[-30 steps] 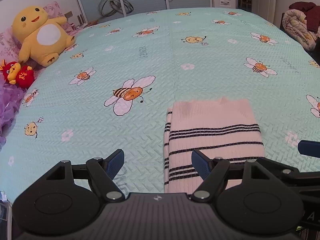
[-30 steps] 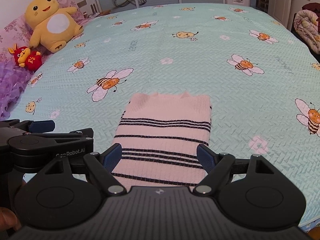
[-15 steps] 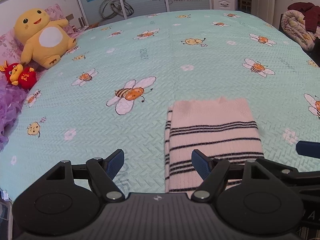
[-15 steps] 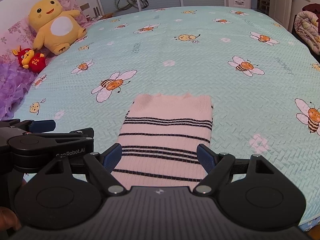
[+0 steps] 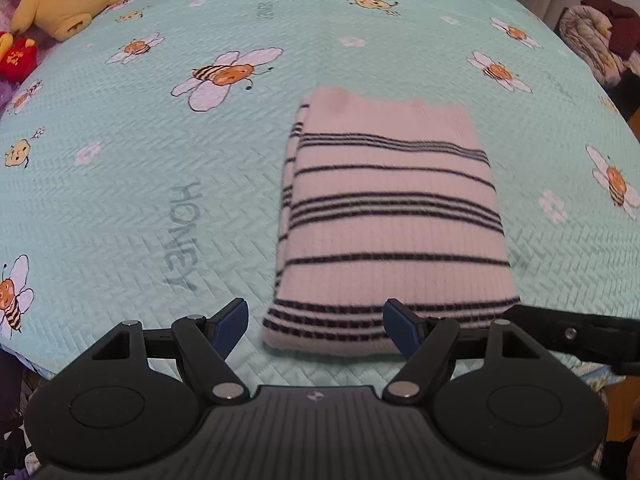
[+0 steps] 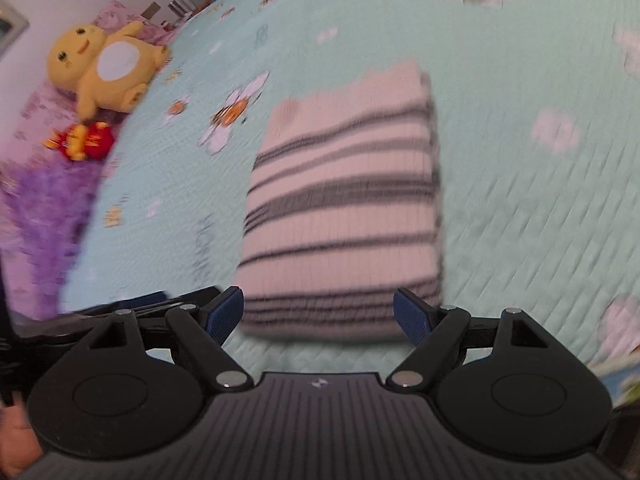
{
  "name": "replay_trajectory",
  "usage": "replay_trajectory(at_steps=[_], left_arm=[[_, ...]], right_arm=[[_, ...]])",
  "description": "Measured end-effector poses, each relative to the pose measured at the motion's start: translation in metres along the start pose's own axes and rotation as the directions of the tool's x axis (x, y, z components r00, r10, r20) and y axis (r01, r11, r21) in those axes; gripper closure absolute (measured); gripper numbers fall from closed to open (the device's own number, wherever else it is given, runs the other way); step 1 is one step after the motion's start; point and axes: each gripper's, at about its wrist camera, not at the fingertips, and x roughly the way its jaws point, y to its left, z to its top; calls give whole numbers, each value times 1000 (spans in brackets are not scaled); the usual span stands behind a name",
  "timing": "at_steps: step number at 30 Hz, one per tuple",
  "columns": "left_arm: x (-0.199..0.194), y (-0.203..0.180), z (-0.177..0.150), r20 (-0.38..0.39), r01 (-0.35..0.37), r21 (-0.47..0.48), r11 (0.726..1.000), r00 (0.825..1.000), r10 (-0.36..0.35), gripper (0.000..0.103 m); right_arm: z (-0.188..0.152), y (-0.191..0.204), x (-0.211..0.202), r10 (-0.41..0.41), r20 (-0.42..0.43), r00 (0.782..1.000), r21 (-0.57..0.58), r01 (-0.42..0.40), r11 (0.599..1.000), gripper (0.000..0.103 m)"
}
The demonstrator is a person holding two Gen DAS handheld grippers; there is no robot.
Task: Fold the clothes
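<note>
While the pink striped garment [image 5: 390, 216] lies folded into a long rectangle on the bee-print bedspread [image 5: 160, 184], close to the bed's near edge, you hold both tools above its near hem. Left gripper [image 5: 316, 322]: jaws spread wide, nothing between the pads; the garment's near left corner sits in the gap beyond them. Right gripper [image 6: 320, 314]: jaws likewise spread and empty, framing the near hem; this view is blurred, so fine contact cannot be read. Neither claw appears to touch the cloth. Step in hand, as judged: the approach for a further fold, the lengthwise folds looking already made. Next move, as judged: lower each claw onto a near corner, pinch all the layers together, then carry the hem toward the far end [image 5: 384, 104] and lay it square. Stacked layers show along the left edge [image 5: 286, 200]; a shallow pinch may catch only the top one.
</note>
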Motion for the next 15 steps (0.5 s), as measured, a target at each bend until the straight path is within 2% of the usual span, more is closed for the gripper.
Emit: replay_trajectory(at_steps=[1,3,5,7,9,15], left_arm=[[0,-5,-2,2,-4,12,1000,1000,4,26],[-3,-18,-5,27,-2,45,999,1000,1,26],[-7,-33,-6,61,0,79,997,998,-5,26],[-13,-50,-8,107,-1,112,994,994,-11,26],[-18,-68,-7,148,-6,148,989,989,-16,26],[-15,-124,3,192,-36,228,973,981,-8,25]], right_arm=[[-3,-13,1,67,-19,998,57,-65,996,21],[-10,-41,3,200,-39,979,175,-190,966,21],[-15,-72,3,318,-11,948,297,-301,906,20],[-20,-101,-1,413,53,909,381,-401,833,20],[-24,-124,-13,441,132,888,409,-454,791,19],[-28,-174,-44,457,280,844,409,-536,739,17]])
